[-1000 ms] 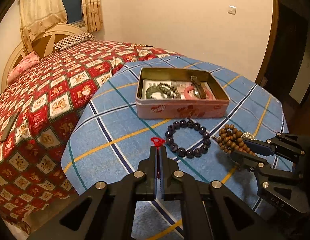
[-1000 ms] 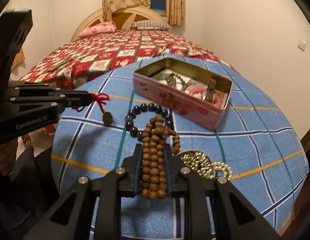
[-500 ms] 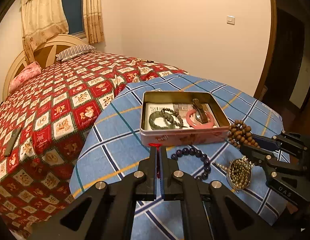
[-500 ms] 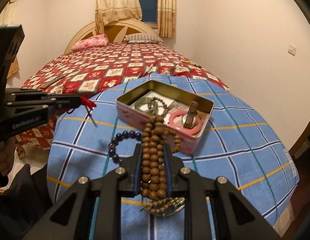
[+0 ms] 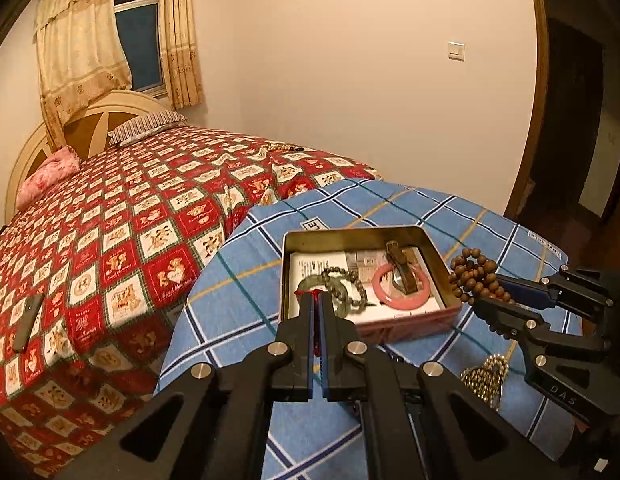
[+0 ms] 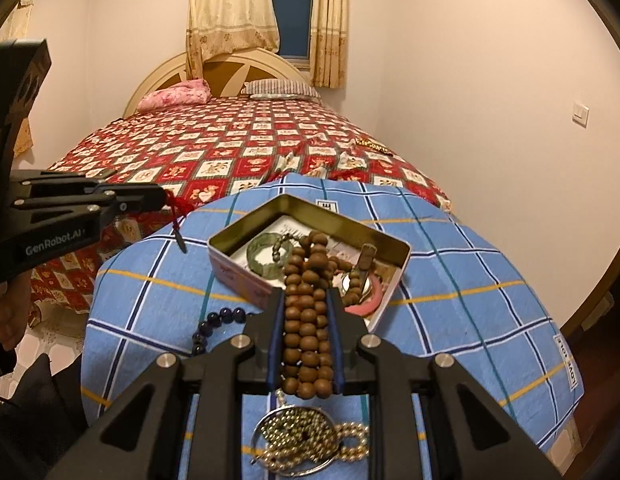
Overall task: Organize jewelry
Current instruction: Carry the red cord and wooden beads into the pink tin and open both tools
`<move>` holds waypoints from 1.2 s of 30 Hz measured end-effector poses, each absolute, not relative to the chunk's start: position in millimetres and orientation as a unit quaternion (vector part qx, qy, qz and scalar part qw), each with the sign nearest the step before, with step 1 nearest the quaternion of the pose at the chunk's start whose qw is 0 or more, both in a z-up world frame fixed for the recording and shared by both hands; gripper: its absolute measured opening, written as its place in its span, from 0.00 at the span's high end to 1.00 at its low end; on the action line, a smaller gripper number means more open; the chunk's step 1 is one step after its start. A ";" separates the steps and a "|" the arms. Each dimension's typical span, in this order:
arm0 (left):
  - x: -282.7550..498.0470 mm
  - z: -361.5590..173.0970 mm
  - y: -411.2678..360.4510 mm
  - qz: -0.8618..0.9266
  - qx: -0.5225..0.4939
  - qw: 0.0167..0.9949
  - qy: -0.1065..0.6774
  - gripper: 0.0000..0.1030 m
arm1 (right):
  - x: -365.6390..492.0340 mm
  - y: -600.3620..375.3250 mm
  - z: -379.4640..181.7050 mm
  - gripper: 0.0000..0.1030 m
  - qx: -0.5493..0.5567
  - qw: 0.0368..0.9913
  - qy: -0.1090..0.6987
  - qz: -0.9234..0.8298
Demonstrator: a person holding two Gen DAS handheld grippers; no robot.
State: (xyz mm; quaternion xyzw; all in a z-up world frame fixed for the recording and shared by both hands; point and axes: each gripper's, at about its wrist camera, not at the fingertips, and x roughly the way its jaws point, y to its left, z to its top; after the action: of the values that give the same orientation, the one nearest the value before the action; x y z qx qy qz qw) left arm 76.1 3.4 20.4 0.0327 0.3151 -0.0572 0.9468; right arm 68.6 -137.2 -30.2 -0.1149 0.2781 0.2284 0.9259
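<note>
Both grippers are up over the blue checked cloth (image 6: 450,264), each carrying a piece. The left gripper (image 5: 319,300) has its fingers pressed together on a red cord (image 6: 178,204); from the right wrist view the cord hangs down from the tips with a small dark pendant (image 6: 181,243) at its low end, so its long axis runs near vertical, pendant pointing down. The right gripper (image 6: 306,312) is pinching a bundle of brown wooden beads (image 6: 308,320): the strand lies lengthwise along the channel between the 2 fingers, its long axis running straight out past the tips, where a knot of beads bunches up.

Ahead of both sets of fingertips sits the open tin (image 5: 446,268). Already inside, as far as I can judge: a green bangle (image 6: 266,256), a dark bead strand (image 5: 350,280), a pink bangle (image 5: 402,290) and a brown clip-like piece (image 5: 402,268).

Left outside: a dark blue bead bracelet (image 6: 218,322) on the cloth, down to the left of the right fingers, and a gold bead chain (image 6: 302,440) lying below the right gripper's base. So 2 pieces are in transit and 2 wait on the cloth; roughly halfway, I'd say.
</note>
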 end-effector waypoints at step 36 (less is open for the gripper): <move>171.0 39.9 -28.6 -0.049 0.086 0.950 0.297 0.99 | 165.1 -144.5 -20.3 0.78 -0.125 0.926 0.302 0.188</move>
State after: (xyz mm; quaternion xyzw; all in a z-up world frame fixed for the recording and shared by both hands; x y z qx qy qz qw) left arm 171.0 -28.6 39.9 0.0856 0.2966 -0.0490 0.9499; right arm 165.1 -144.5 -20.3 -0.1245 0.3025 0.1875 0.9262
